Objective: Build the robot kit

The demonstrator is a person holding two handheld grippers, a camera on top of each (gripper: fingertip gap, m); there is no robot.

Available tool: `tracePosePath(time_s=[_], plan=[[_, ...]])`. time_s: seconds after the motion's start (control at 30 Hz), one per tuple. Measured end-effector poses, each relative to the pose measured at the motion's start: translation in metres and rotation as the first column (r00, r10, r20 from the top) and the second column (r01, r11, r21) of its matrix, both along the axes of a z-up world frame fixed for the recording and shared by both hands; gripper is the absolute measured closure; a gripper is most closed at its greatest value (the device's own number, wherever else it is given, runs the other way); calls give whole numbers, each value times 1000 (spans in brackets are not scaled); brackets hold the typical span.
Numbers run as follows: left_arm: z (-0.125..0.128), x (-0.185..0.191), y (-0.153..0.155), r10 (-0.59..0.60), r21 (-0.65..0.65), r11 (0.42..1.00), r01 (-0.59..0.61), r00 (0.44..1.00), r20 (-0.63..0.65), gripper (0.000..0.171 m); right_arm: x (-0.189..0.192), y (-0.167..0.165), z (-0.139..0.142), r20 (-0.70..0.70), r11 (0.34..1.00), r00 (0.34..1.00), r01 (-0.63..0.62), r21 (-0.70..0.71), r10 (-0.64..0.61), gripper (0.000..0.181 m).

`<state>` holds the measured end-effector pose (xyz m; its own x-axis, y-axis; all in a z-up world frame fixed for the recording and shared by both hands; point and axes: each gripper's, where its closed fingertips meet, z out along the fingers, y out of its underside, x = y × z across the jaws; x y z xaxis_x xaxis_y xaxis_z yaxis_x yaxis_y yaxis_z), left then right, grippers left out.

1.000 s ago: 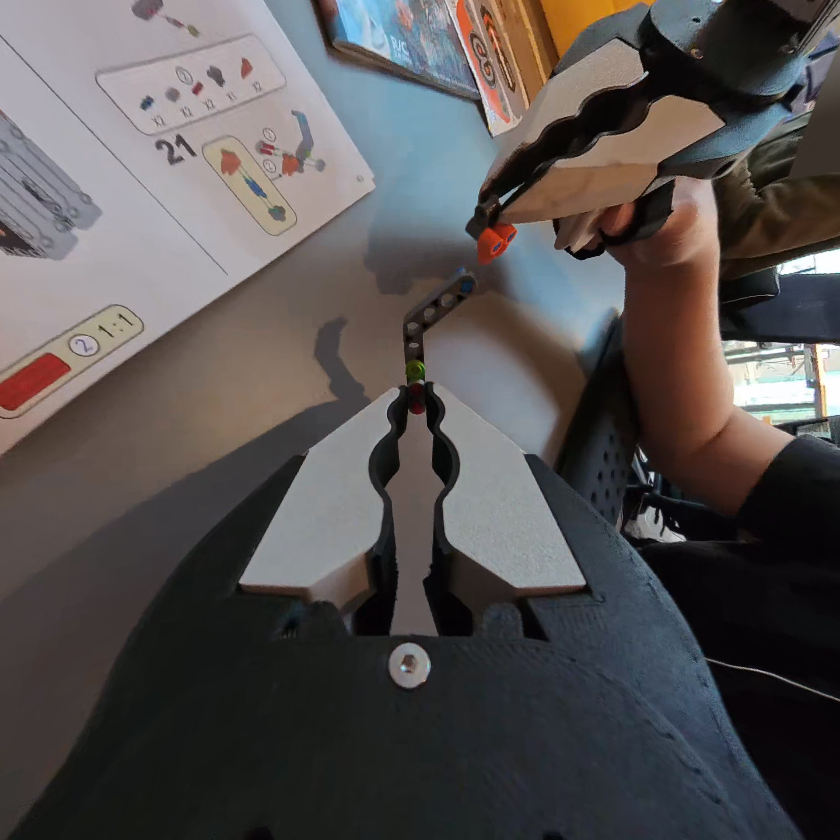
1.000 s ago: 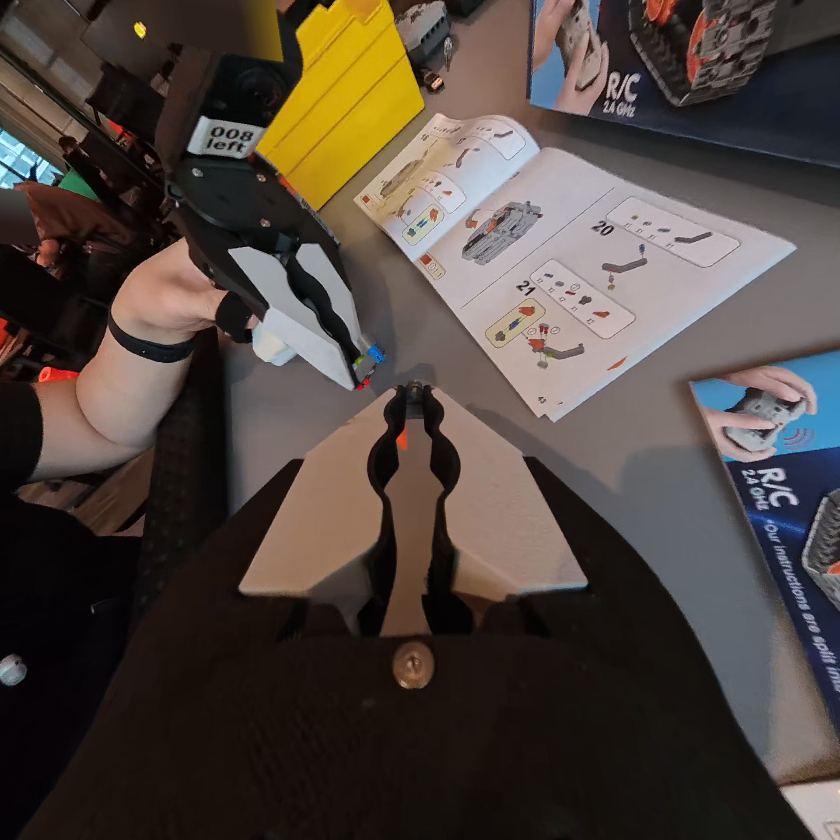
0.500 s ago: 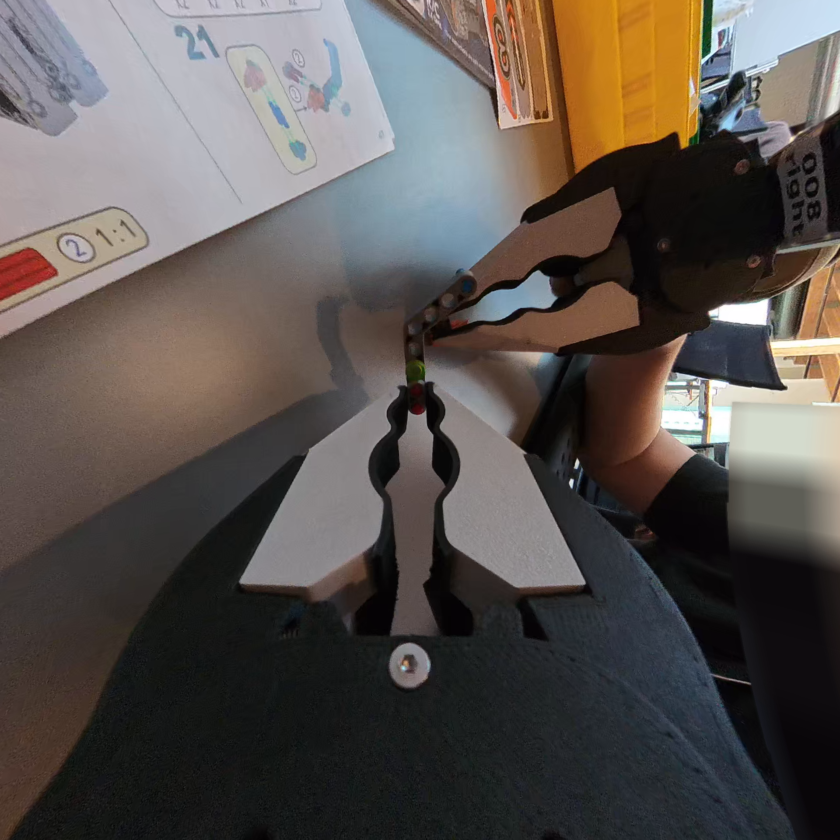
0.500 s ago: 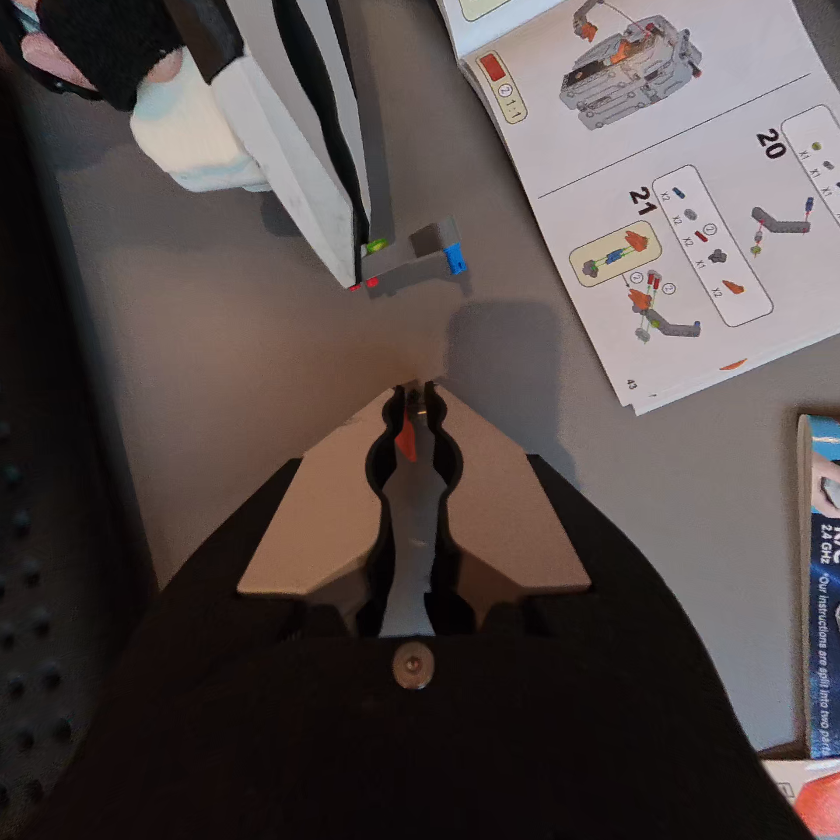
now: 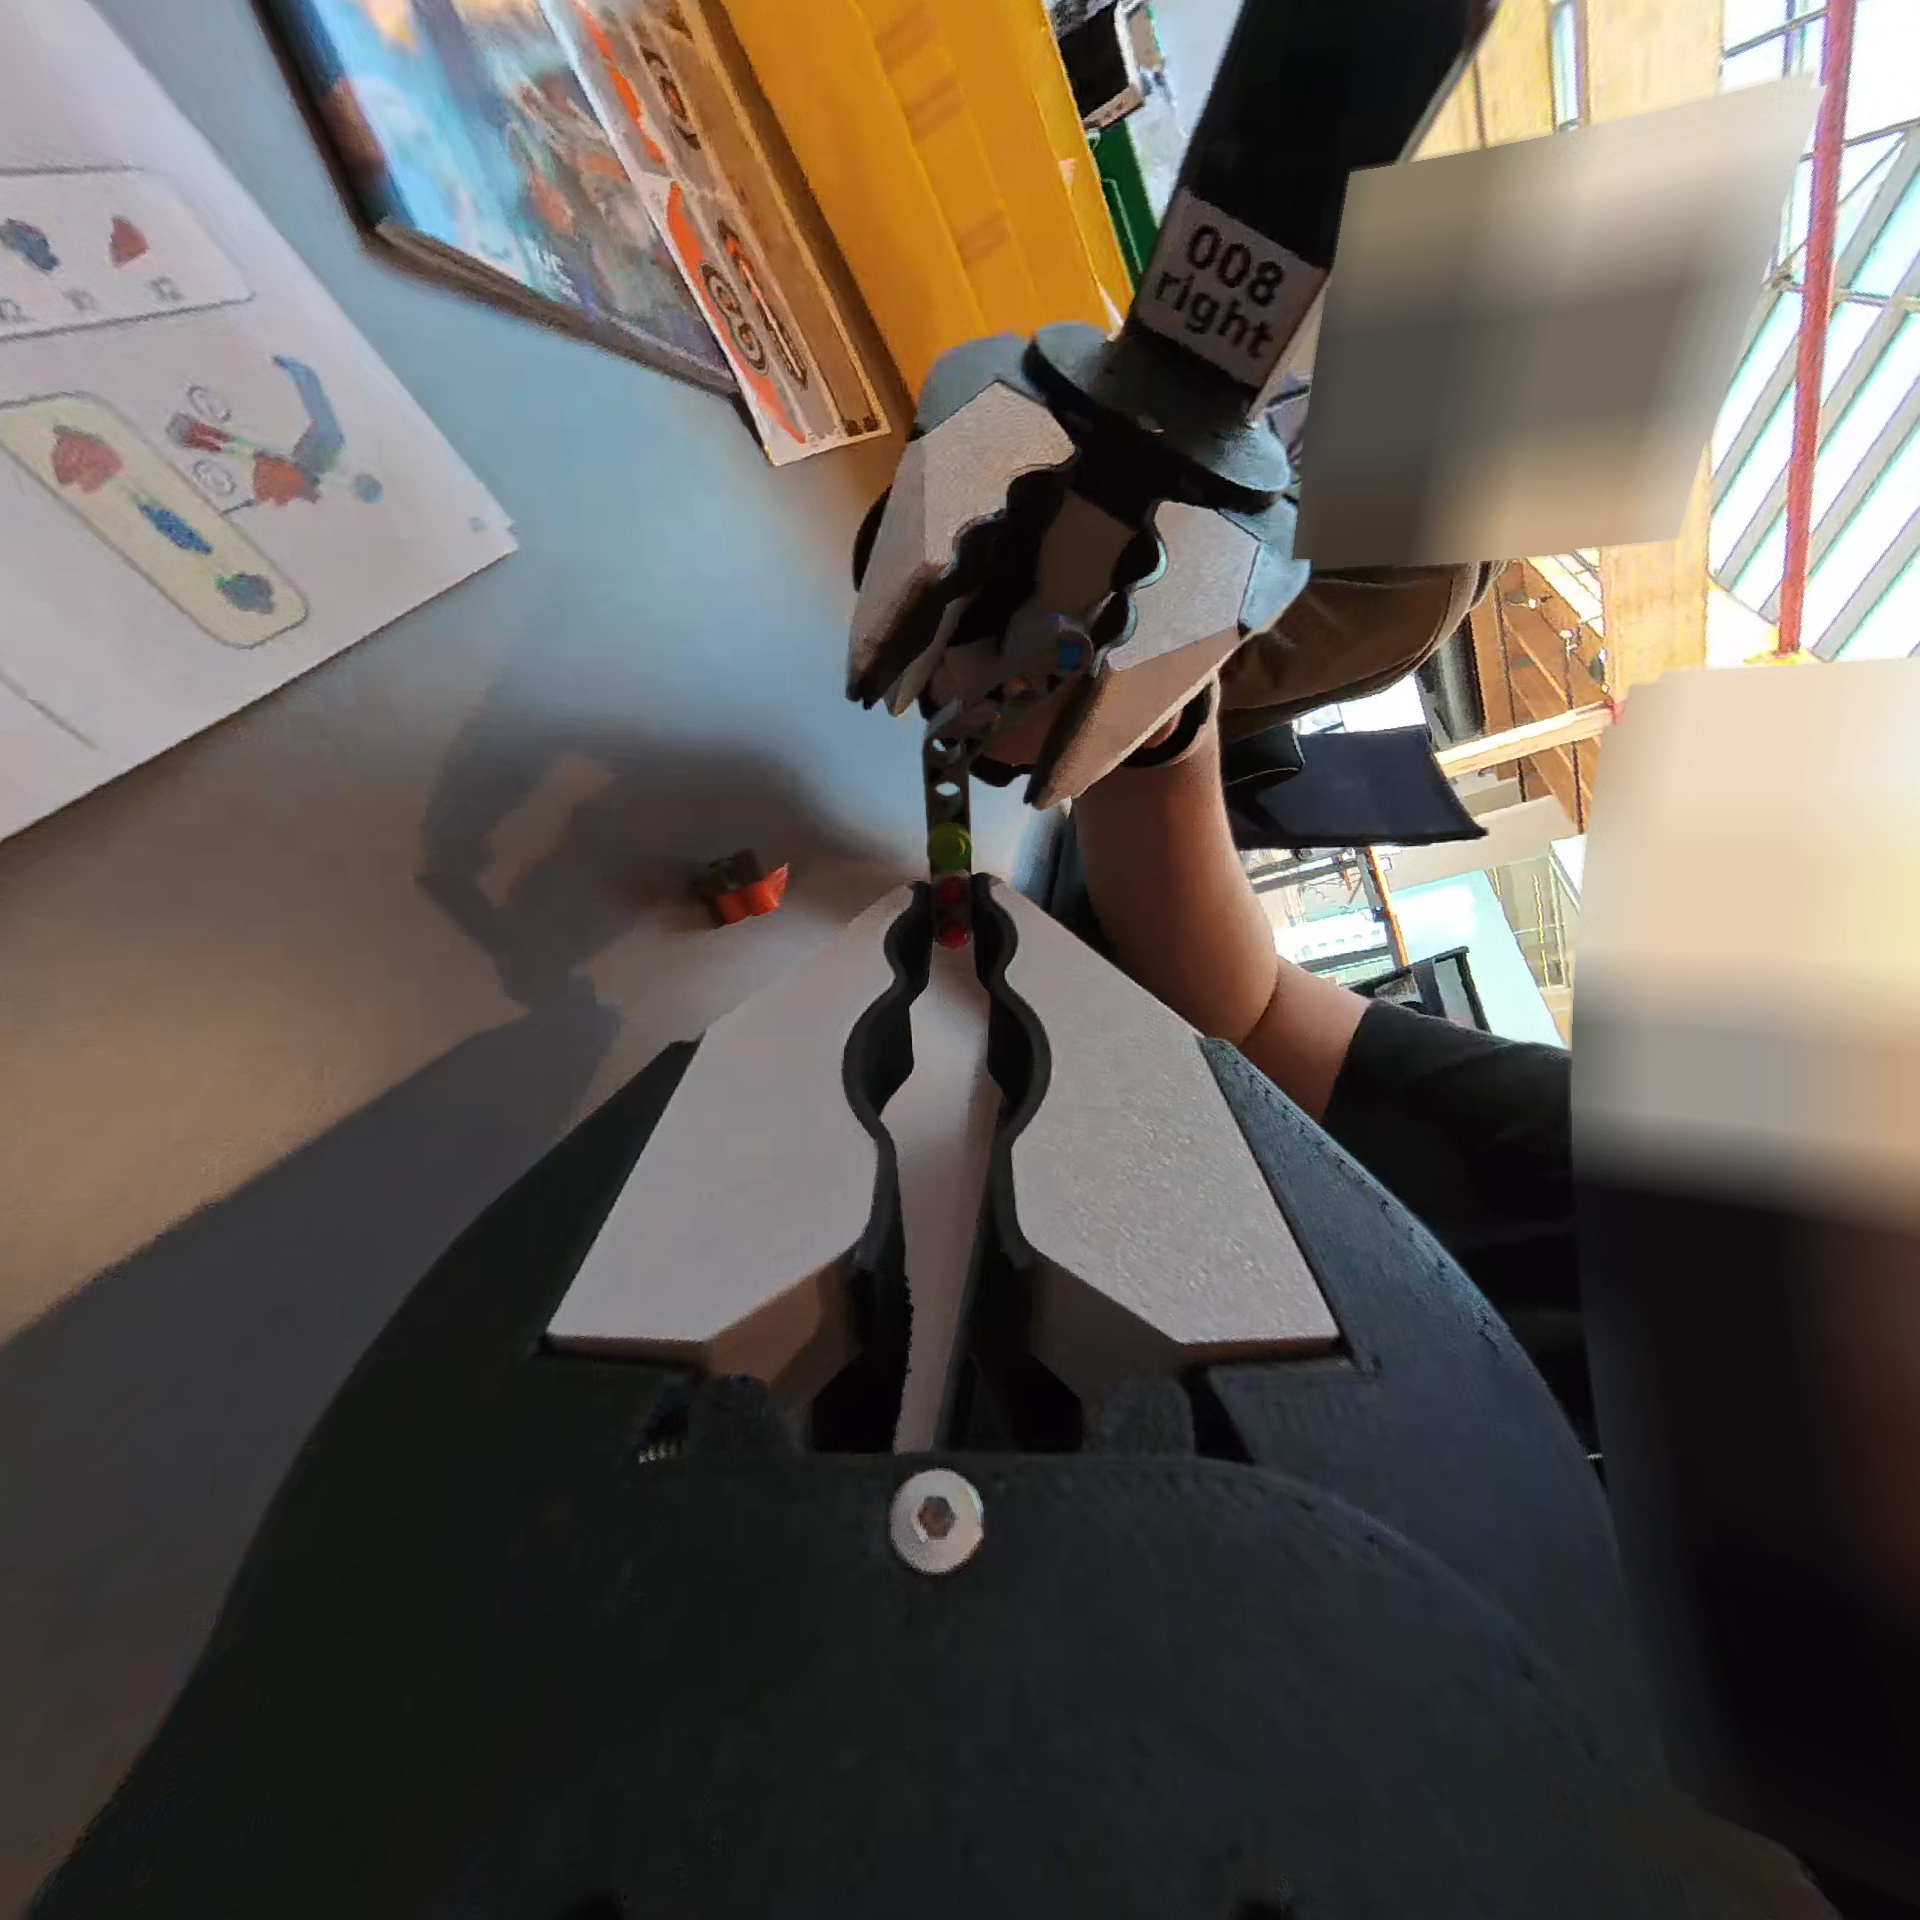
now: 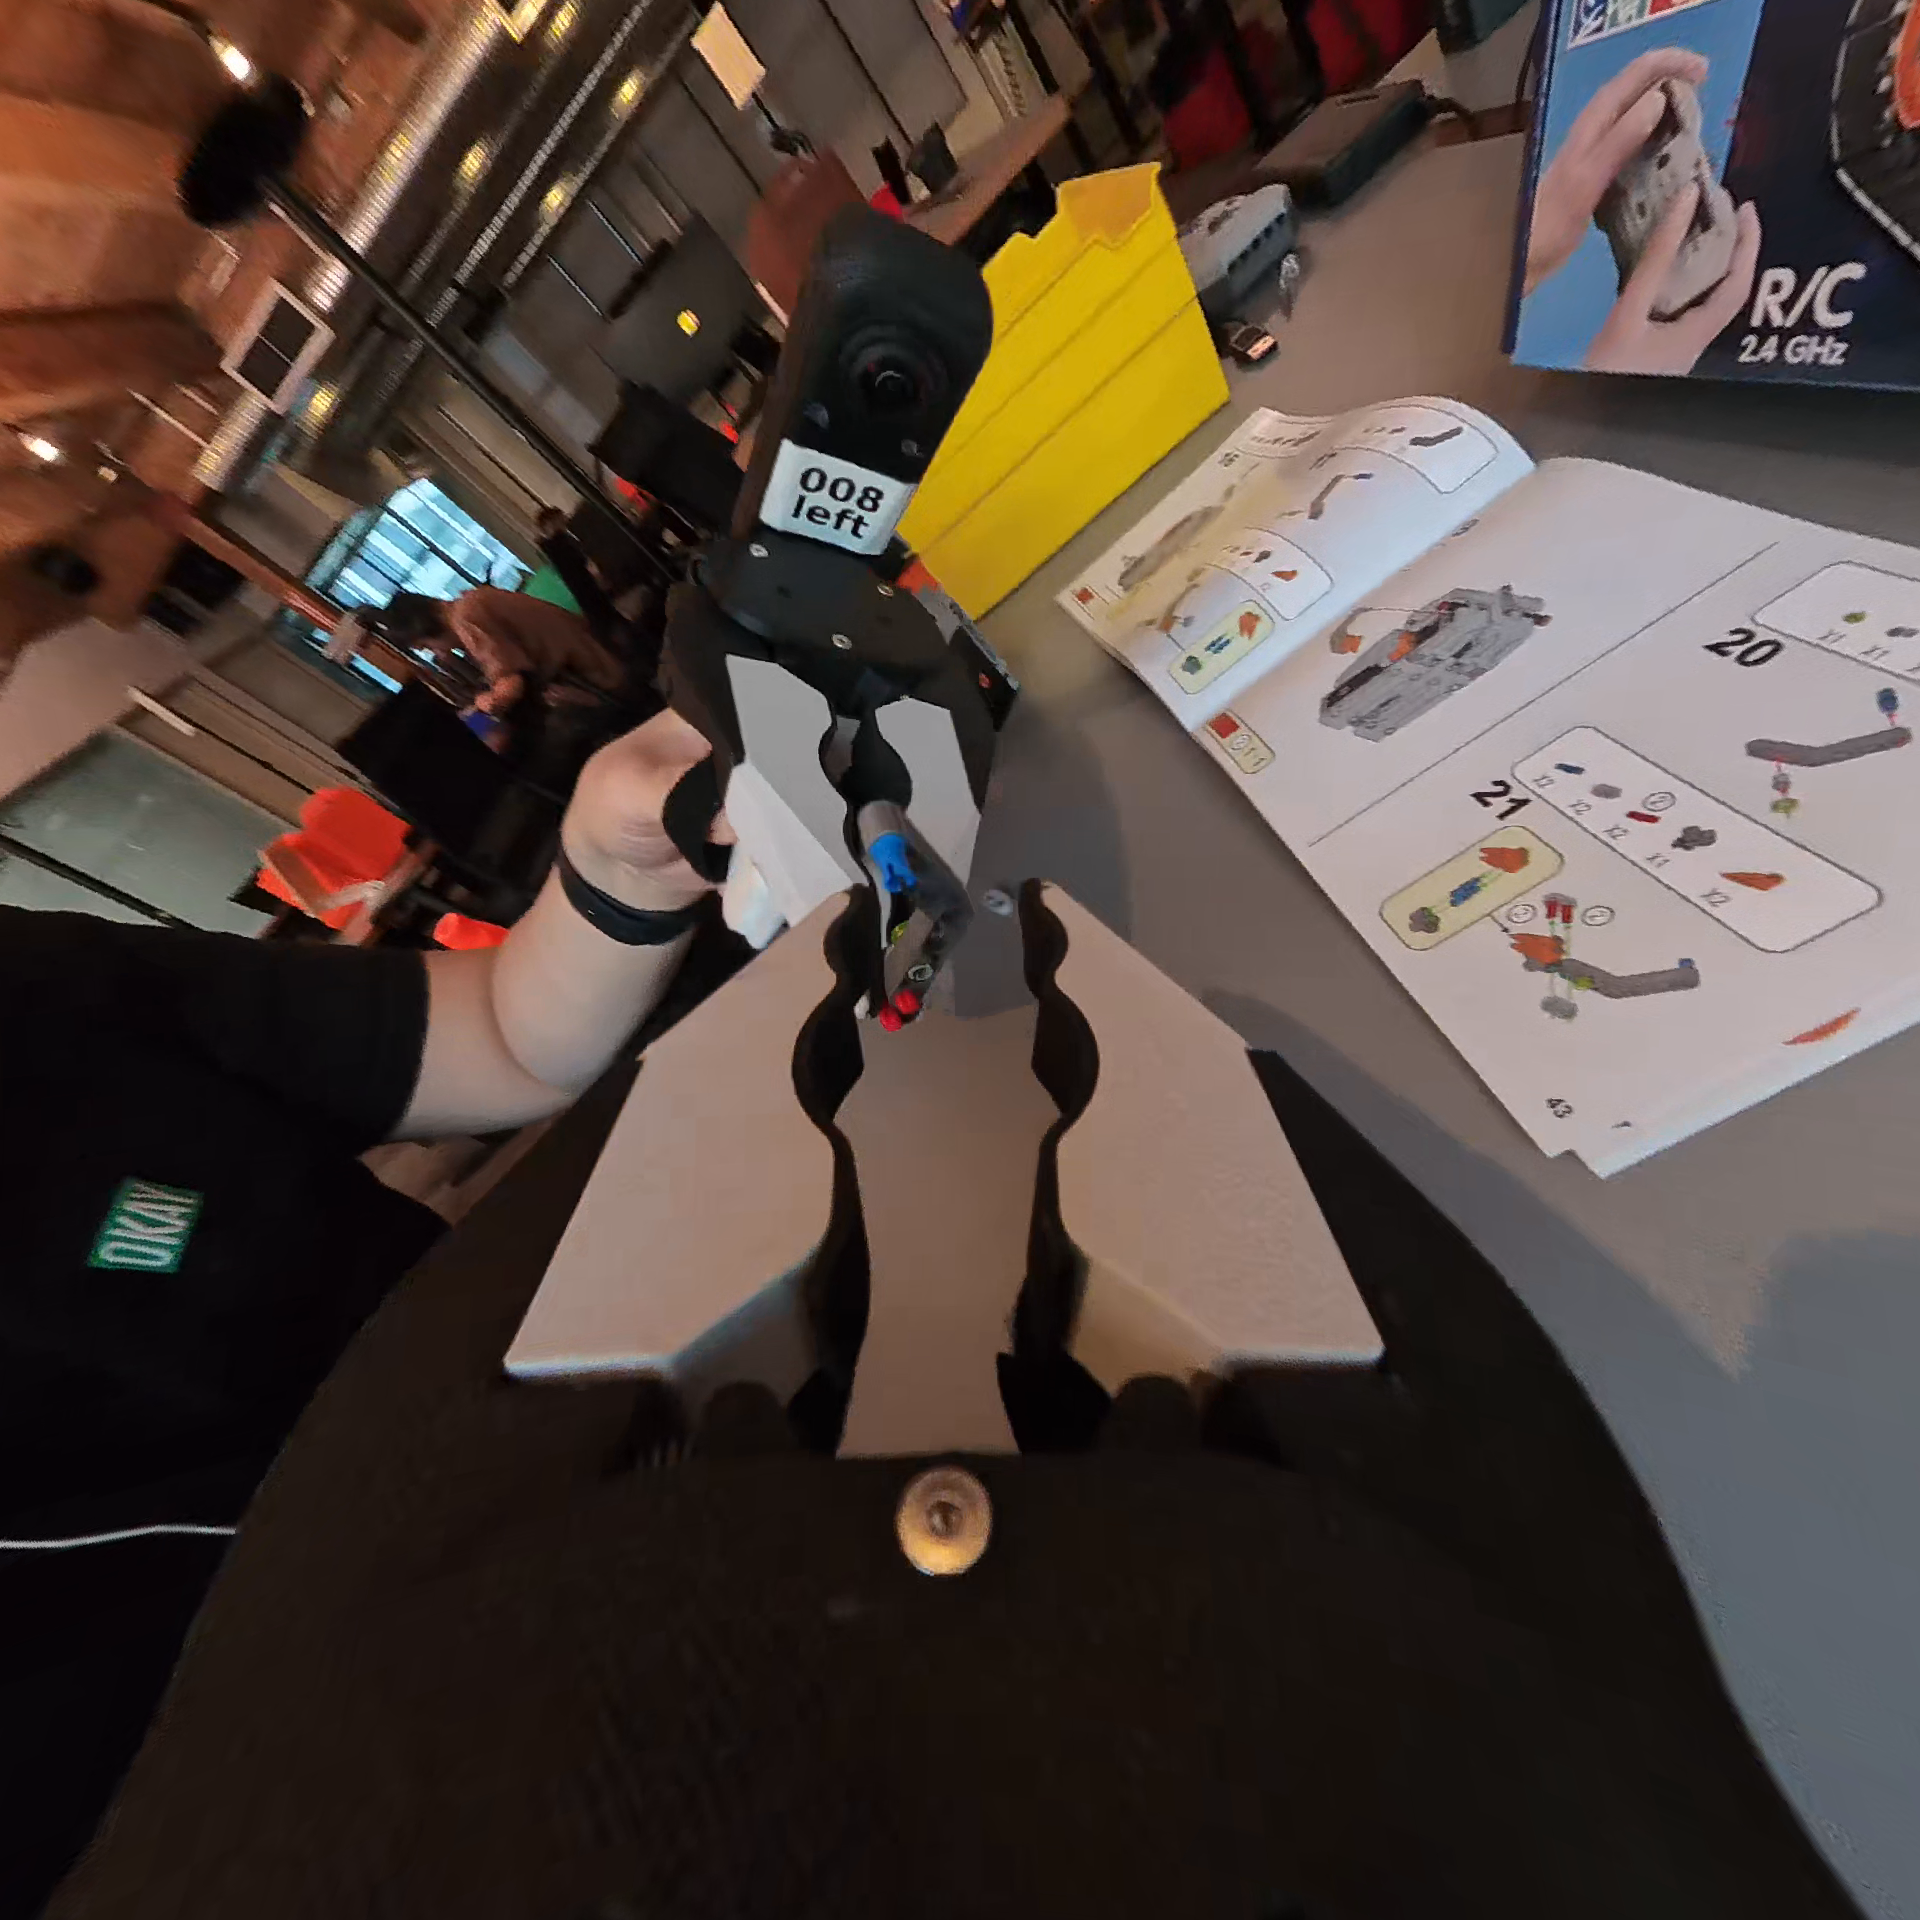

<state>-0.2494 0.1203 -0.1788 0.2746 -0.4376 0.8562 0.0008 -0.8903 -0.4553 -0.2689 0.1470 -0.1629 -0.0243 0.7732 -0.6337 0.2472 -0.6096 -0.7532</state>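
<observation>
My left gripper (image 5: 951, 904) is shut on the near end of a grey bent beam (image 5: 948, 795) with red pins and a green pin, held above the grey table (image 5: 260, 1039). My right gripper (image 5: 966, 727) is open, its jaws standing on either side of the beam's far end, which carries a blue pin. In the right wrist view the beam (image 6: 914, 935) sits between my right gripper's (image 6: 940, 914) spread fingers, with the left gripper (image 6: 894, 977) pointing toward the camera. A small orange piece (image 5: 743, 891) lies on the table, left of the left gripper's tips.
An open instruction booklet (image 6: 1507, 779) lies on the table to the right; it also shows in the left wrist view (image 5: 156, 468). A yellow bin (image 6: 1070, 395) stands behind the left gripper. A blue product box (image 6: 1714, 187) stands at the far right. The person's forearms hold both grippers. The tips of both grippers are at nearly the same place. The small orange piece (image 5: 743, 891) sits 7 cm or so from the ends of my left fingers.
The right gripper was shut on the orange piece; it has opened and now straddles the beam's far end. The orange piece now lies on the table. The left gripper keeps its grip.
</observation>
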Motion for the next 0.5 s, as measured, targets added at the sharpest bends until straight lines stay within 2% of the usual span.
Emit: tracePosePath(time_s=[0.07, 0.2, 0.27, 0.3, 0.33, 0.43, 0.5], plan=[[7, 3, -2, -13, 34, 999, 12, 1000, 25, 166, 1, -4, 9, -68, 996, 997, -30, -89, 24, 169], [23, 8, -6, -55, 49, 998, 49, 990, 126, 159, 6, -3, 11, -93, 989, 995, -57, -136, 45, 173], [13, 0, 0, -15, 7, 1000, 14, 997, 81, 127, 9, 3, 18, -127, 987, 992, -25, -160, 5, 173], [12, -4, 5, 12, 4, 1000, -12, 997, 79, 119, 11, 5, 22, -143, 986, 990, -19, -167, -5, 173], [16, -6, 8, 27, 12, 1000, -29, 994, 107, 121, 13, 6, 23, -143, 988, 990, -13, -156, -9, 173], [30, -7, 8, 11, 25, 1000, -16, 980, 200, 142, 15, 8, 24, -135, 994, 991, 3, -105, -18, 173], [35, -2, 3, -19, 15, 1000, 16, 970, 244, 143, 14, 8, 26, -141, 996, 990, 8, -85, -20, 173]])
